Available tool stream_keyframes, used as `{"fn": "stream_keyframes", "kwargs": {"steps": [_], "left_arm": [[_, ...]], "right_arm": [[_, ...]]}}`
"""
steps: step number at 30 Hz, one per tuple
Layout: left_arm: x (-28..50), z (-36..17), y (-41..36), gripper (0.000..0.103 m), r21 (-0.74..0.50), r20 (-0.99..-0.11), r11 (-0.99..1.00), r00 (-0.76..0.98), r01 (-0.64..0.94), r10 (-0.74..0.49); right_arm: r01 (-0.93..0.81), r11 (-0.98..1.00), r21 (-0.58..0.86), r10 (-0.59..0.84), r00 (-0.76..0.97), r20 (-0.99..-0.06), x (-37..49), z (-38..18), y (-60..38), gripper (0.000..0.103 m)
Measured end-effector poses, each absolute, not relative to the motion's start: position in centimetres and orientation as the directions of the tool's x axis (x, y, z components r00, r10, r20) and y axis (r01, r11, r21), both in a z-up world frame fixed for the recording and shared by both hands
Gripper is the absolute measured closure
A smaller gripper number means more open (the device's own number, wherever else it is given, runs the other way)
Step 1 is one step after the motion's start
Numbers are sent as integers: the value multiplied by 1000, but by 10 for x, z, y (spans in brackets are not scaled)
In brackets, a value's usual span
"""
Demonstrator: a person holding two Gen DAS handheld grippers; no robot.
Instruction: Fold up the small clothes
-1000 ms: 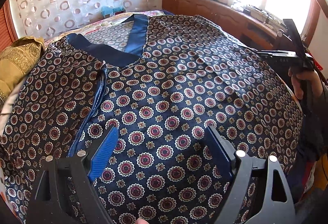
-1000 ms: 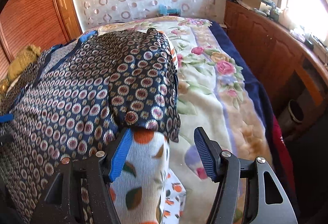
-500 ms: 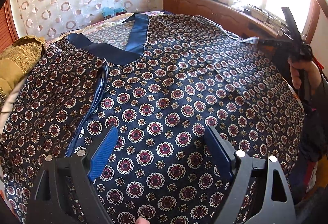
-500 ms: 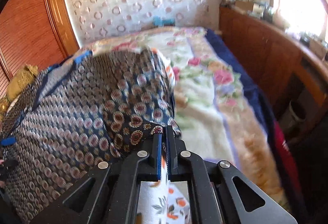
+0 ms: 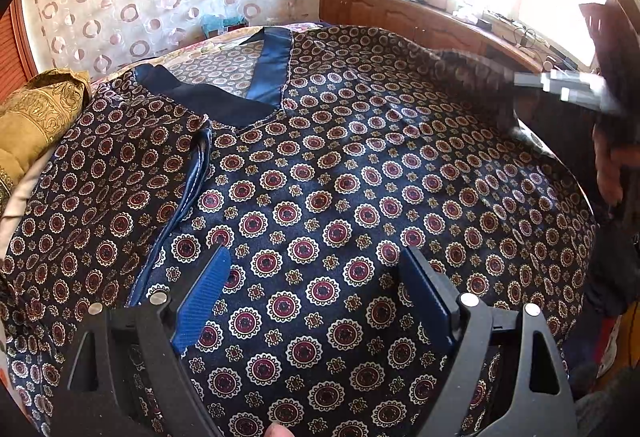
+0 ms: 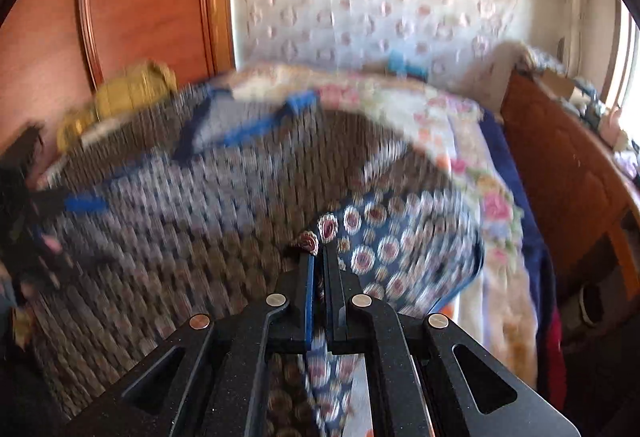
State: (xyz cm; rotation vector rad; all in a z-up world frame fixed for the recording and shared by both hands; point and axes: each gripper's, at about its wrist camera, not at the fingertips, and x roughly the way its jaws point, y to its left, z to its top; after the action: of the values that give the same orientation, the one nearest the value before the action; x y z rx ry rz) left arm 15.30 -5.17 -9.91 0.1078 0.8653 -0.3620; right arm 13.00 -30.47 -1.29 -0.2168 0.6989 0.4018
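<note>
A: Where's the garment?

B: Navy satin top with maroon medallion print is lying spread on the floral bedspread. Your right gripper is pinching its side edge, fingers clamped on cloth, lifting it.

A: Left?

B: Left gripper is hovering over the front, fingers wide apart, holding nothing.

A: Step?

B: First side fold, prob. Next: you're carrying that edge inward, laying it flat.

The patterned garment is showing a smooth, slightly glossy cloth, its blue neckband shining like satin. The left hand-held gripper is looking matt black plastic, with ribbed blue pads and bright metal pins. At ten o'clock, a gold brocade cloth is glinting. The cabinet is gleaming as polished wood.
</note>
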Motion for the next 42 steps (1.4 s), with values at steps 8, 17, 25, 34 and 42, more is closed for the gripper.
{"fn": "stream_keyframes", "kwargs": {"steps": [8, 17, 25, 34, 42], "left_arm": [[151, -99, -50, 17, -52, -760, 934, 592, 354, -267], [153, -99, -52, 17, -43, -762, 935, 593, 353, -259], [148, -89, -53, 17, -47, -747, 933, 608, 357, -270], [124, -38, -77, 17, -42, -664, 901, 663, 431, -347], [130, -46, -64, 17, -49, -680, 920, 662, 388, -315]], "right_arm": [[-344, 939, -8, 236, 662, -712, 103, -37, -371, 80], [-182, 982, 46, 162, 694, -701, 105, -29, -419, 59], [-154, 982, 112, 187, 680, -708, 125, -33, -420, 58], [-198, 977, 79, 198, 712, -673, 180, -49, -381, 98], [-347, 937, 38, 313, 787, -532, 170, 25, -338, 99]]}}
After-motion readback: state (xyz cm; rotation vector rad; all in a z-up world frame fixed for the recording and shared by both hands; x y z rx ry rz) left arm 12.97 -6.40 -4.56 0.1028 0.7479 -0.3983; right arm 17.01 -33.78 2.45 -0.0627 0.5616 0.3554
